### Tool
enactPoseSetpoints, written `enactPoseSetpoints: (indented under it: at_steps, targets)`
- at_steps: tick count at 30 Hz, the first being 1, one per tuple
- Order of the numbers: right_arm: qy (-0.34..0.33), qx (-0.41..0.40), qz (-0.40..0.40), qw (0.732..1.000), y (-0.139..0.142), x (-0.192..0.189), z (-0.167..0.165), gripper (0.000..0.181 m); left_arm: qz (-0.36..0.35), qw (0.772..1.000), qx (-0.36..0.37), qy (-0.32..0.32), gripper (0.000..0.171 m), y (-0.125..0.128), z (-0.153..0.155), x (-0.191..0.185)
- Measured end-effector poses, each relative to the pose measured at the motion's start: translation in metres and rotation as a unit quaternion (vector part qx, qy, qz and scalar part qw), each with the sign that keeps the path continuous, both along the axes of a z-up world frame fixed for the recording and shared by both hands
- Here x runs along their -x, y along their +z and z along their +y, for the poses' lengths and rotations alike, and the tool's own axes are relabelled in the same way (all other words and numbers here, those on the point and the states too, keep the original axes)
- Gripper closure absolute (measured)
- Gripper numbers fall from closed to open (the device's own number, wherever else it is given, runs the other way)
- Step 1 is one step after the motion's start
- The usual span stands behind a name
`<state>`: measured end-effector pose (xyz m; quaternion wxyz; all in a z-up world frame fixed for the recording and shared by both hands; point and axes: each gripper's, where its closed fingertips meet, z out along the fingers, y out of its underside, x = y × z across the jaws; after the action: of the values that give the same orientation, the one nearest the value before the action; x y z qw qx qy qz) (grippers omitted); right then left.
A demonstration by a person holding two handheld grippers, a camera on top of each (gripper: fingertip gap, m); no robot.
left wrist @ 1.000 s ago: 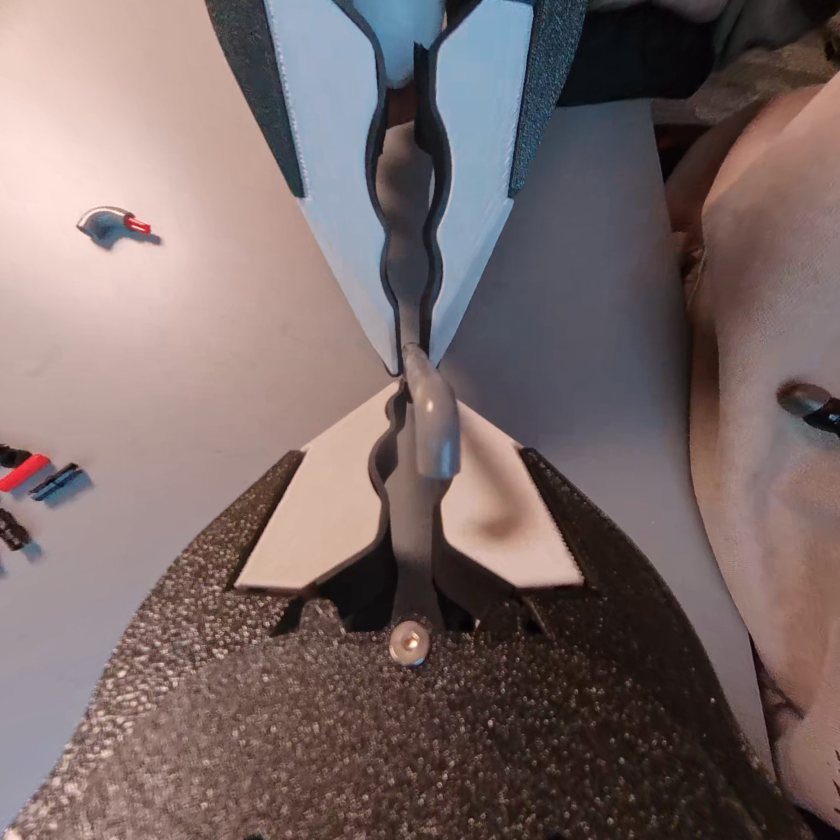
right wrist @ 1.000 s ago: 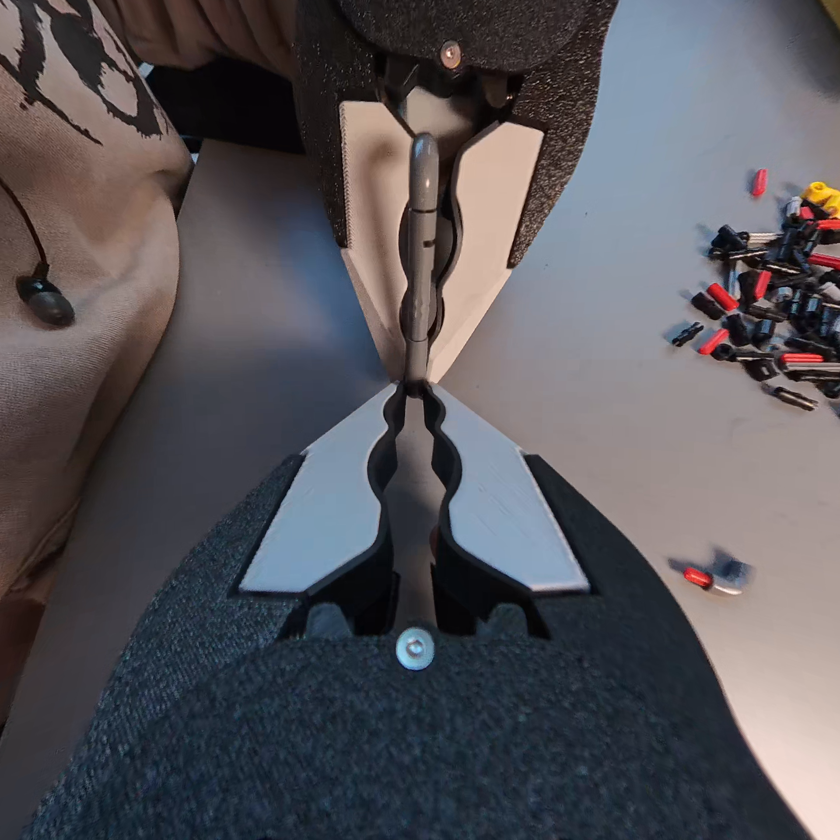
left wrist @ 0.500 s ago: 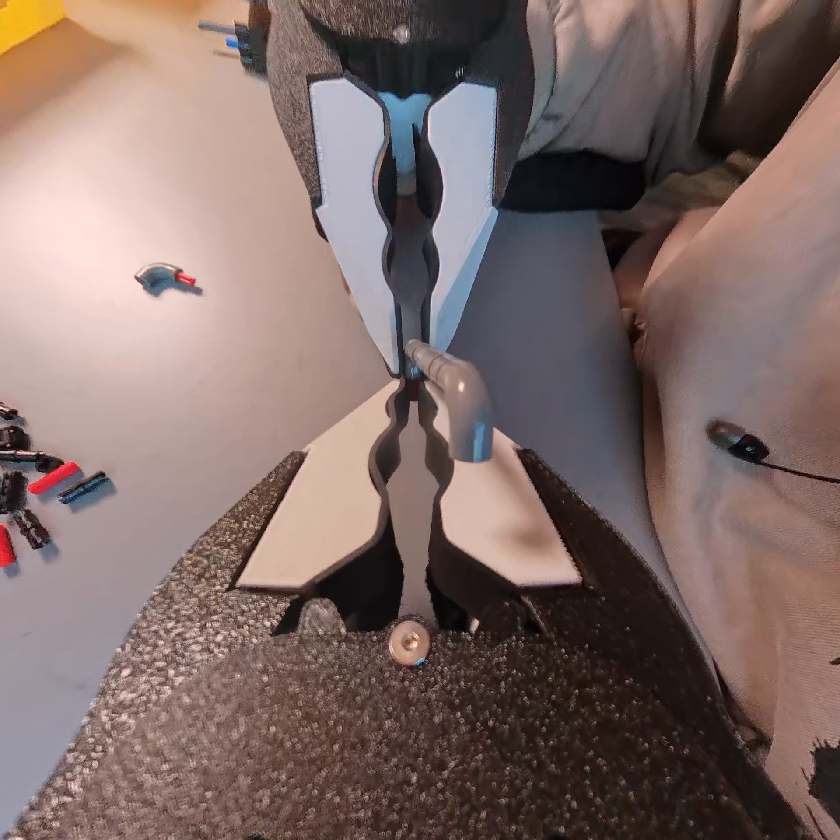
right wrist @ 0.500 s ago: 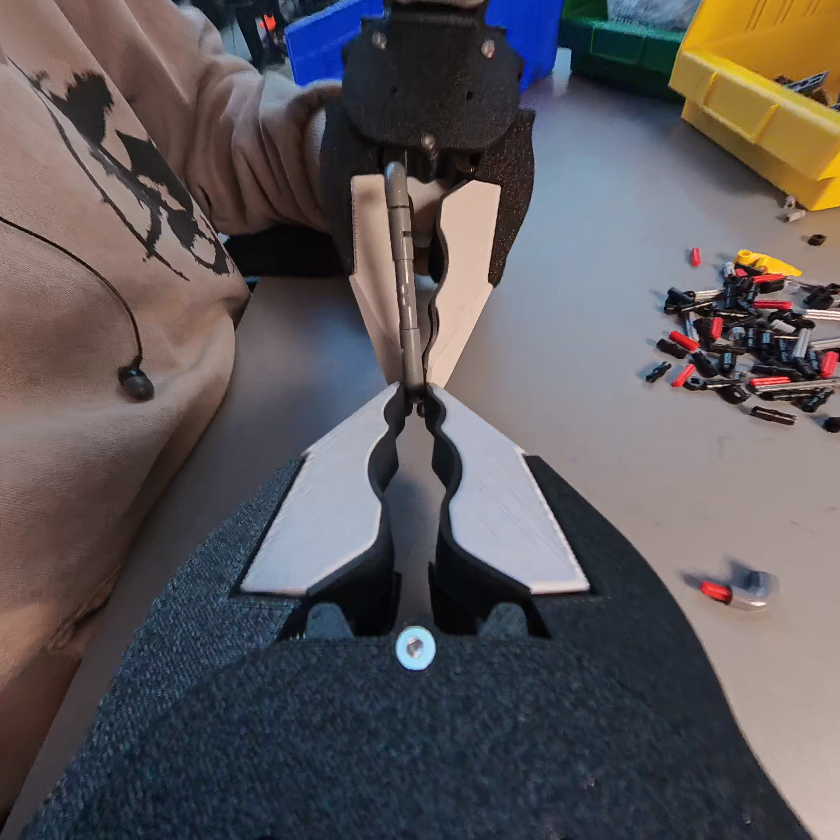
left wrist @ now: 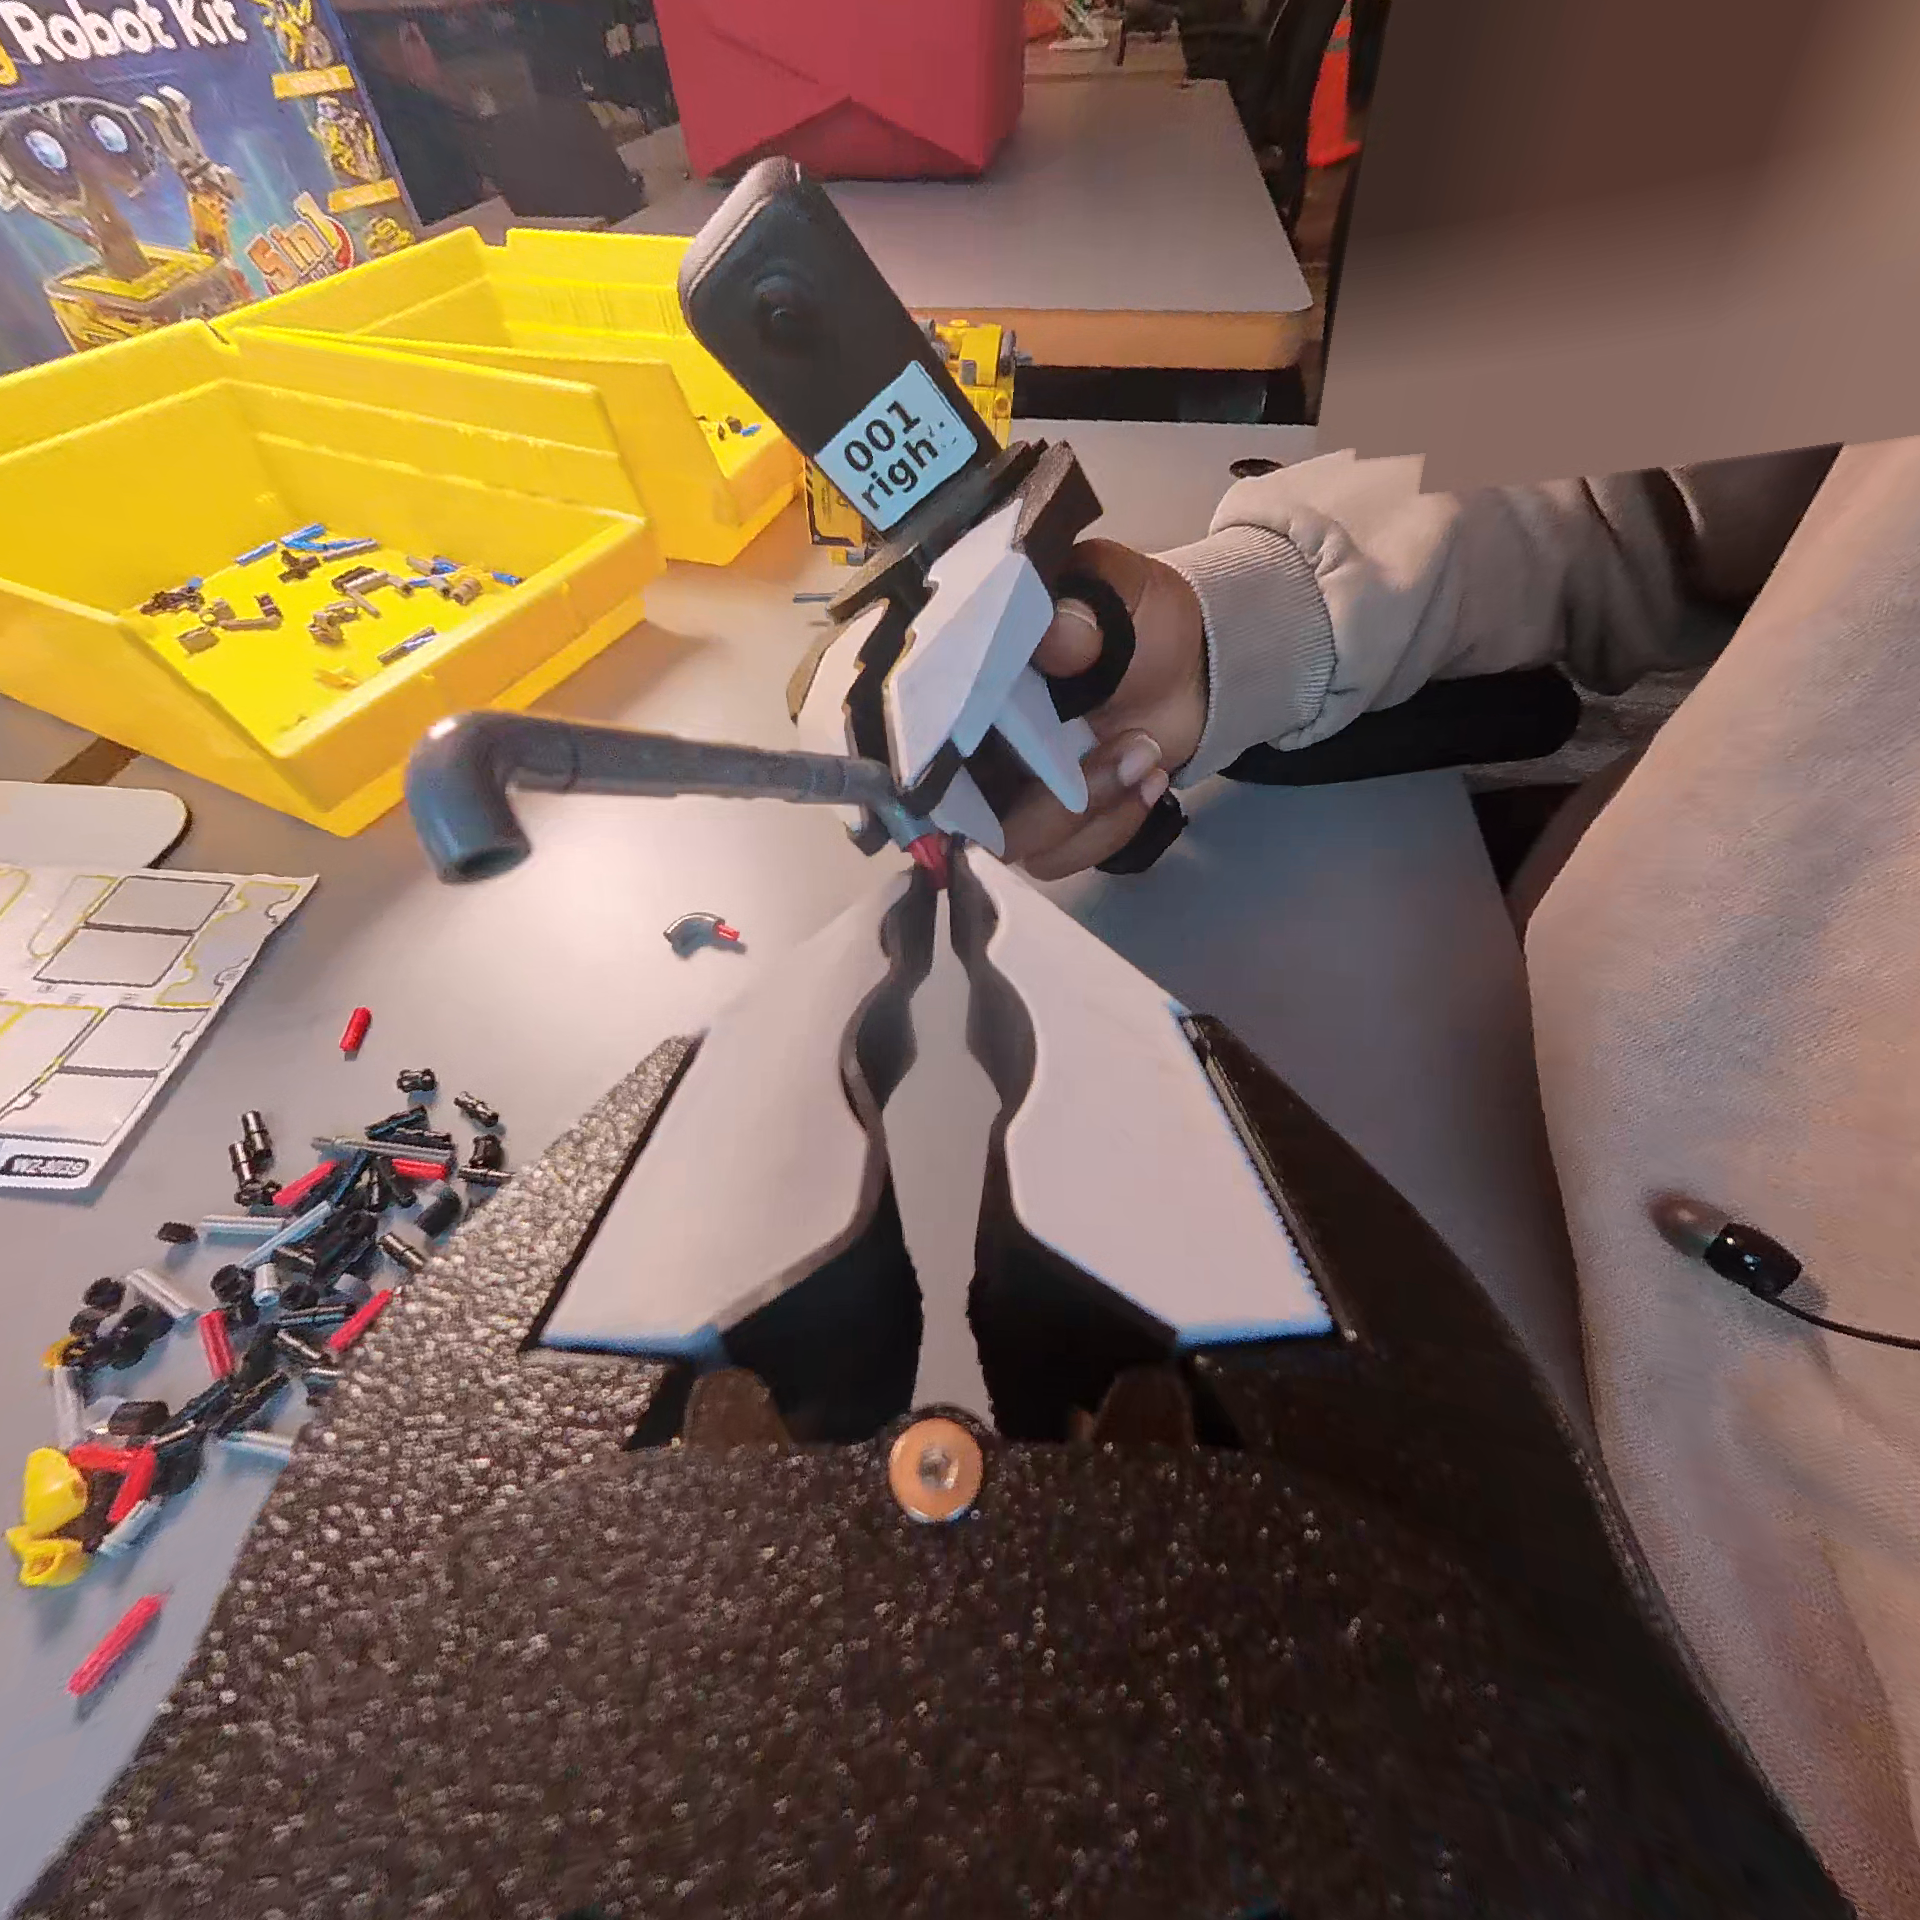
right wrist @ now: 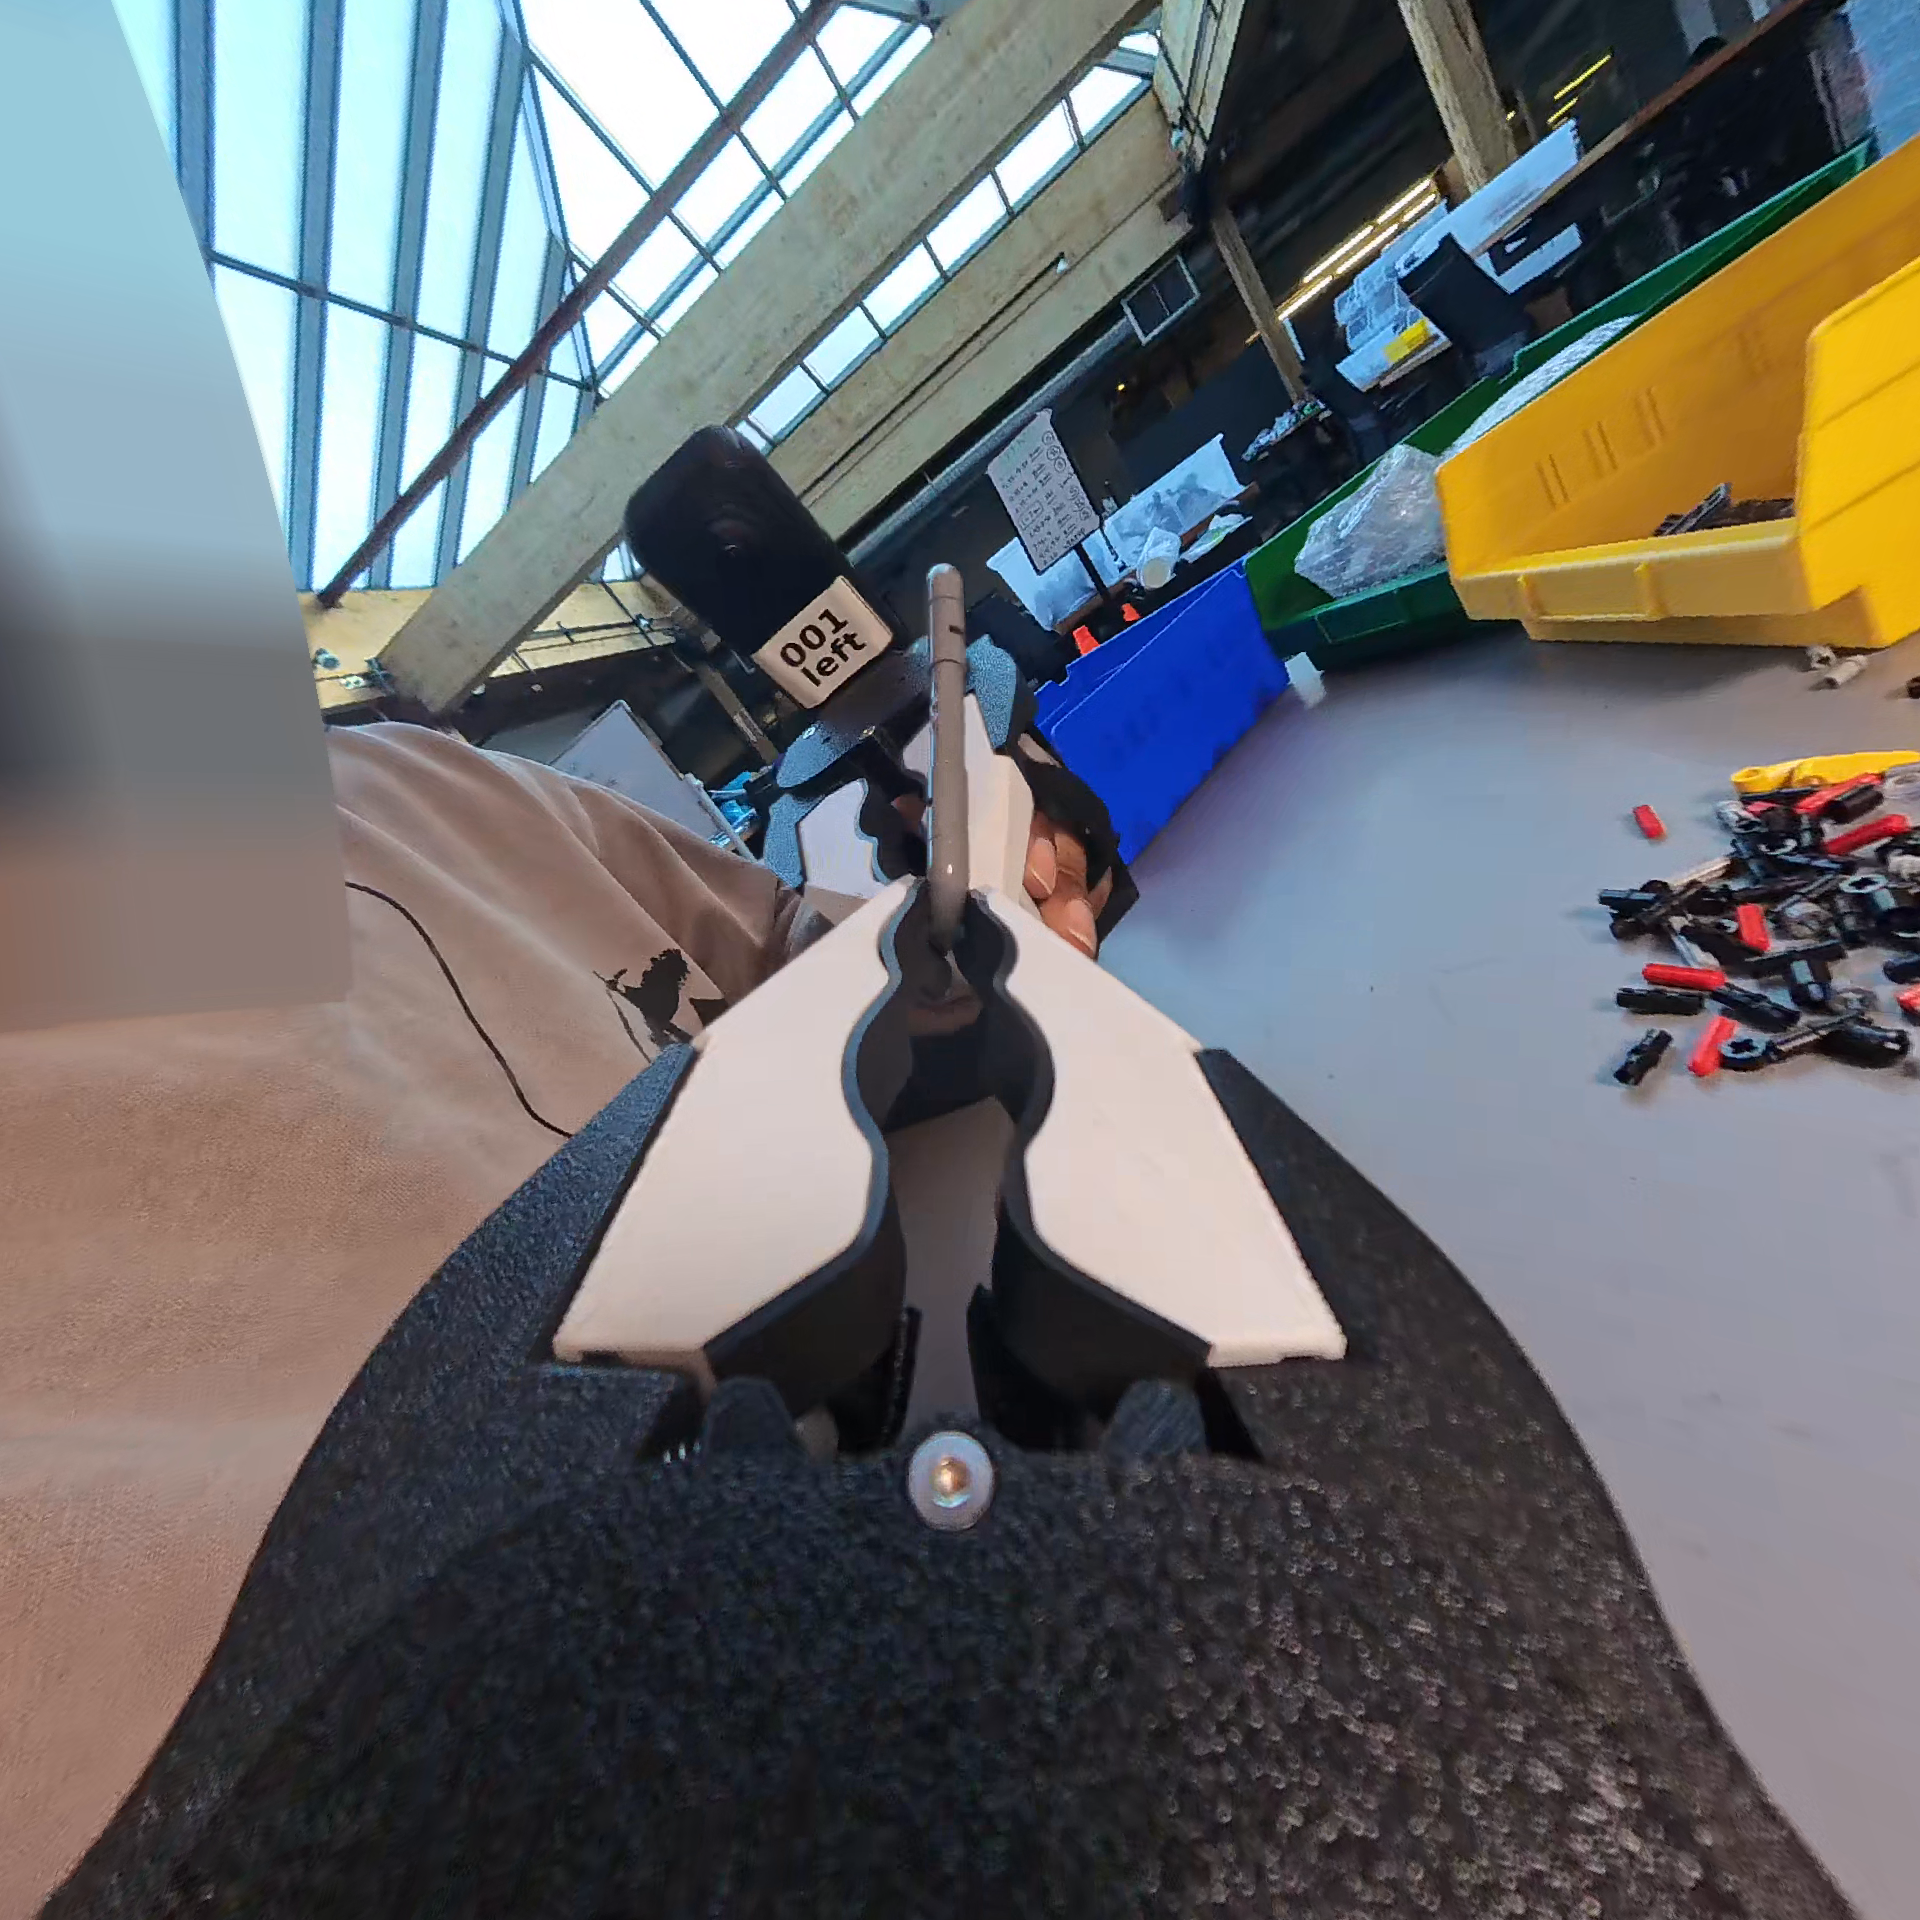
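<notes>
Grey bent rod [left wrist: 665, 764]: held at picture centre above the table [left wrist: 1299, 935], its elbow end reaching left – one end nipped in the right gripper [left wrist: 940, 821].
Red pin [left wrist: 932, 860]: at the rod's gripped end, pinched in the left gripper's [left wrist: 948, 888] nearly closed tips.
Right gripper, own view [right wrist: 951, 914]: closed on the rod [right wrist: 945, 748].
Loose parts [left wrist: 281, 1247]: black and red, lower left.
Yellow bins [left wrist: 343, 540]: upper left.
</notes>
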<state>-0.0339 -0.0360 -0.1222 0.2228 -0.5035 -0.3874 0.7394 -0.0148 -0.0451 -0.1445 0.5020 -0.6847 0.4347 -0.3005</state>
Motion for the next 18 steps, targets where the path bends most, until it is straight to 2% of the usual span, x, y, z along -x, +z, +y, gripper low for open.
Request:
enactPoseSetpoints:
  at_steps: [5,7,8,9,10,11,13,15,18]
  targets:
    - [-0.02,-0.016,-0.006,1.0,-0.002,-0.001,0.005,0.179,0.0,1.0,0.016,-0.011,0.169,-0.006,-0.002,-0.004]
    - [-0.113,0.06,0.063,0.99,0.03,-0.025,0.063,0.18,0.047,0.996,0.034,-0.069,0.171,-0.034,-0.03,-0.021]
    - [-0.145,0.014,0.064,0.987,0.035,-0.037,0.076,0.179,0.079,0.993,0.038,-0.075,0.171,-0.052,-0.036,-0.025]
    - [-0.124,-0.043,0.033,0.991,0.027,-0.032,0.056,0.178,0.087,0.993,0.047,-0.067,0.171,-0.058,-0.032,-0.023]
    - [-0.099,-0.059,0.021,0.993,0.016,-0.024,0.035,0.178,0.072,0.994,0.068,-0.051,0.171,-0.057,-0.021,-0.017]
    - [-0.094,-0.052,0.016,0.994,0.008,-0.018,0.028,0.178,0.044,0.993,0.101,-0.04,0.171,-0.053,-0.01,-0.012]
    - [-0.092,-0.046,0.012,0.995,0.011,-0.02,0.037,0.178,-0.001,0.989,0.143,-0.031,0.171,-0.047,0.001,-0.006]
    - [-0.091,-0.047,-0.006,0.995,0.004,-0.02,0.044,0.177,-0.023,0.989,0.149,-0.015,0.17,-0.044,0.007,0.0]
    - [-0.061,-0.068,-0.052,0.994,-0.016,-0.011,0.029,0.176,-0.094,0.981,0.172,-0.002,0.15,-0.029,0.014,0.011]
